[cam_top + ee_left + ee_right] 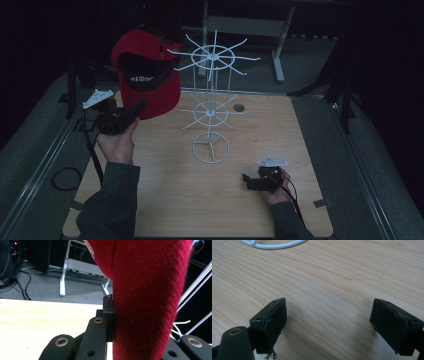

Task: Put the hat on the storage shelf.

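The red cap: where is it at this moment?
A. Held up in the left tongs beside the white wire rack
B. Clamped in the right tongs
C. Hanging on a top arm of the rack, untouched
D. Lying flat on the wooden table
A: the left tongs are shut on the red cap, lifted off the wooden table next to the white wire rack; the right tongs stand open over bare wood.
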